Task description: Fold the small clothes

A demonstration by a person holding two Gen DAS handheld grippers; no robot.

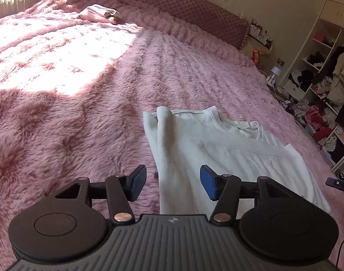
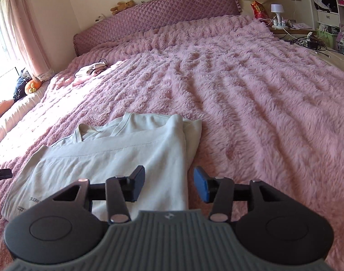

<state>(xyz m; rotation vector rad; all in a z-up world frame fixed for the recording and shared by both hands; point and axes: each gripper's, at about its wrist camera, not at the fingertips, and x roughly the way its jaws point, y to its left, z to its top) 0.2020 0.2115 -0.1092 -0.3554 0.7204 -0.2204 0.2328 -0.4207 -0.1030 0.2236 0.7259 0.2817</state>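
Pink shaggy bedspread (image 2: 251, 94) covers a wide bed that fills both views, with a quilted mauve headboard (image 2: 154, 20) along the far wall and a patch of sunlight across the left part of the cover. On the near part of the bed lies a white shirt (image 2: 117, 155), partly folded: its sides are turned in over the body and the neckline faces away from the cameras (a few dark printed letters show at its near left corner in the right wrist view).

Above the shirt's left edge, the left gripper (image 1: 173, 184) tilts downward toward the bed. Its jaws stand apart with nothing between the pads; the cloth is seen below the gap, and the left finger hangs over bare bedspread while the right one hangs over the shirt.

At the shirt's right edge, the right gripper (image 2: 169, 185) takes a mirrored pose, also angled down. Its jaws are likewise parted and hold nothing, the left finger above the cloth and the right finger above the pink pile.

Far off near the headboard, a small pile of folded pale clothes (image 1: 100, 13) rests in the sun. Shelves crowded with clothes (image 1: 319, 85) stand beyond the bed's right side.
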